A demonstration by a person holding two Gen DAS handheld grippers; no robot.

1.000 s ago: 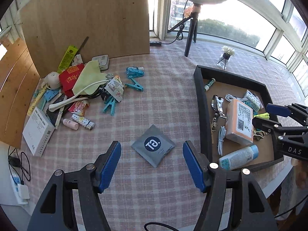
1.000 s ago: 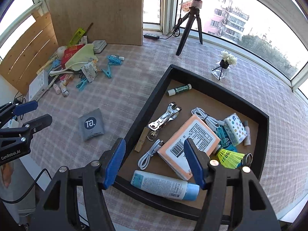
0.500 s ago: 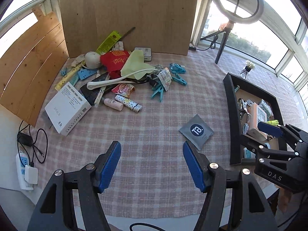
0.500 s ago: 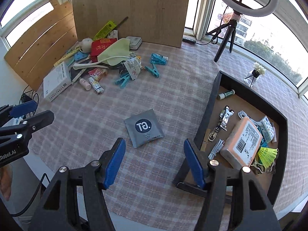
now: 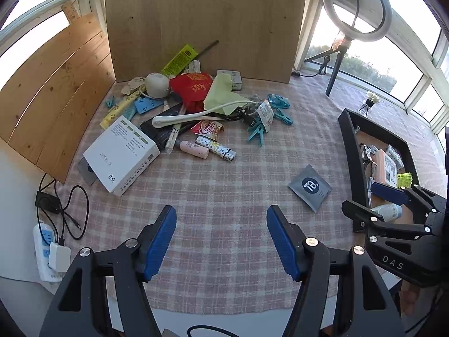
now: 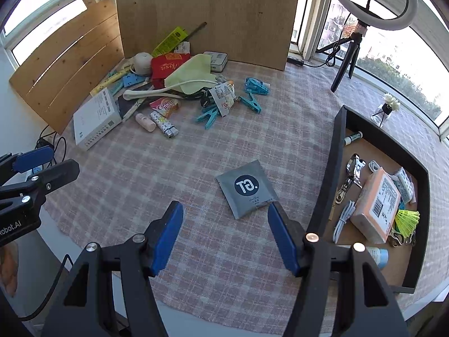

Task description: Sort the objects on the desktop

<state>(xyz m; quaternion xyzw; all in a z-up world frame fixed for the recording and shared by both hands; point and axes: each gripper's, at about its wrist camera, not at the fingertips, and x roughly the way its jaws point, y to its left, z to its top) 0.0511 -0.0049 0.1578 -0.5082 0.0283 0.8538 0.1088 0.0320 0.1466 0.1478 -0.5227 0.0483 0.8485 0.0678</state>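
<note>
Just ahead of the right gripper's (image 6: 224, 219) open, empty jaws lies the grey sachet (image 6: 247, 192) on the bench, now nearer than a second ago; the tray (image 6: 327, 185) has slid rightward. The left gripper (image 5: 221, 233) is open too, so pickup looks next.

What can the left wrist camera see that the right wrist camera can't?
Only the left wrist view shows the white power strip hanging off the table's edge, with a white plug in it.

Only the right wrist view shows the green-and-white tube and silver metal clip clearly inside the black tray.

Both show the grey square packet, the white cardboard box and each open tool.
</note>
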